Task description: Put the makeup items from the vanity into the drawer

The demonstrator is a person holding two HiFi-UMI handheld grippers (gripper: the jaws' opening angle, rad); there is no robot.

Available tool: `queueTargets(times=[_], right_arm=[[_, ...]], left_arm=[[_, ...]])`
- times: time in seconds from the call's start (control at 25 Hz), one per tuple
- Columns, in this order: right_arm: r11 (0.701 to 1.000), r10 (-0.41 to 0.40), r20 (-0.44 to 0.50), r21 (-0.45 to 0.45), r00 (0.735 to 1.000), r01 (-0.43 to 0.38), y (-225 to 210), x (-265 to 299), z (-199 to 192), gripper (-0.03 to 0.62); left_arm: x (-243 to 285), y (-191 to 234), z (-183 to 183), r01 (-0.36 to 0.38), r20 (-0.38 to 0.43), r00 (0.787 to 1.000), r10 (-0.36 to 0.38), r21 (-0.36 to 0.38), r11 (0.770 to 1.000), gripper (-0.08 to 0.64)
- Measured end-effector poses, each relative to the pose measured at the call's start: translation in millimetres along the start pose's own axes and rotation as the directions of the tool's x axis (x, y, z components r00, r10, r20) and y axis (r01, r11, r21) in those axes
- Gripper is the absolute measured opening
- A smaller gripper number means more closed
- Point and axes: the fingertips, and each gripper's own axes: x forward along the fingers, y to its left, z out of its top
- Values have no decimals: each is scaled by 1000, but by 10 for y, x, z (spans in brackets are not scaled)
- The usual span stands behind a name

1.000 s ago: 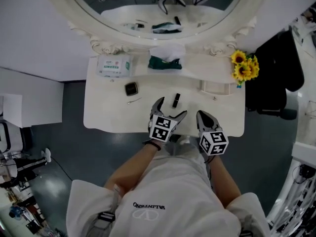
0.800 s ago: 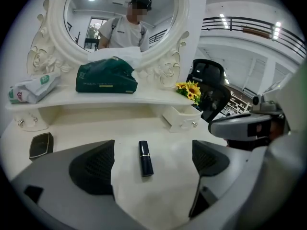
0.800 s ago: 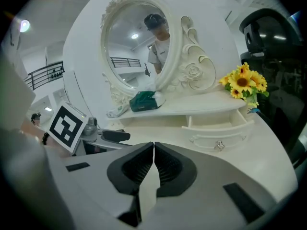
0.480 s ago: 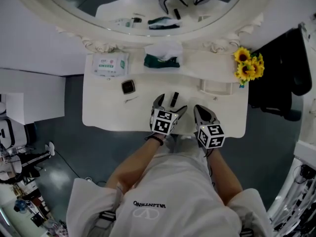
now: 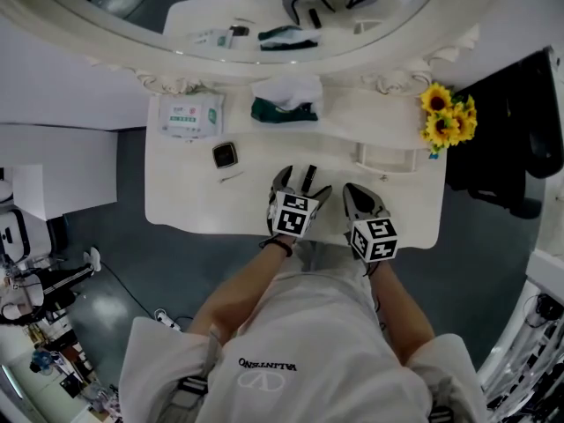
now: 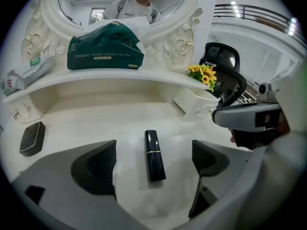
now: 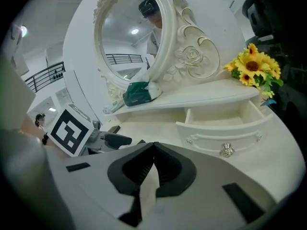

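Note:
A dark lipstick [image 6: 154, 155] with a thin gold band lies flat on the white vanity top [image 5: 185, 203]. My left gripper [image 6: 153, 153] is open, one jaw on each side of the lipstick without touching it; in the head view the left gripper [image 5: 305, 181] straddles the lipstick [image 5: 309, 176]. My right gripper [image 5: 351, 190] hovers just to its right with nothing in it; in the right gripper view the right gripper [image 7: 153, 148] has its jaw tips pressed together. A small white drawer [image 7: 224, 122] stands pulled out under the shelf, and what I see of its inside is bare. A black compact [image 5: 226, 155] lies further left.
On the shelf sit a green tissue pack [image 5: 284, 108], a wipes pack [image 5: 187, 117] and sunflowers [image 5: 449, 117]. A thin stick [image 5: 233, 177] lies near the compact. The ornate oval mirror [image 7: 129, 47] rises behind. A black chair [image 6: 223, 75] stands to the right of the vanity.
My left gripper has slid forward so that the lipstick now lies between its open jaws. The right gripper has edged forward a little, still shut.

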Motion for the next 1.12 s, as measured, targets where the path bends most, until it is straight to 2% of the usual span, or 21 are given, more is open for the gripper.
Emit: queueTargets(times=[0.2,0.4,0.56,1.0,1.12], right_arm=[[1000,9,-8,-6,1000,-9,10,47,-2,12],[1000,17,-24,-5,1000,-17,-10,58,-57,12],[1000,18,-25,-7,1000,-18,-44,41,-57,12],[1000,19,-23,-7,1000,-19,-118,-19,-80,12],[1000,18,-23,-8,1000,-18,-140,-37,-85,12]], left_arm=[[60,37,-14,-36,-10,999,36,-6,999,486],[101,34,-52,-79,-26,996,80,48,996,485],[105,78,-44,-121,-26,992,123,55,991,449],[101,70,-51,-143,-15,989,144,60,988,437],[101,17,-39,-139,-10,990,140,78,987,401]])
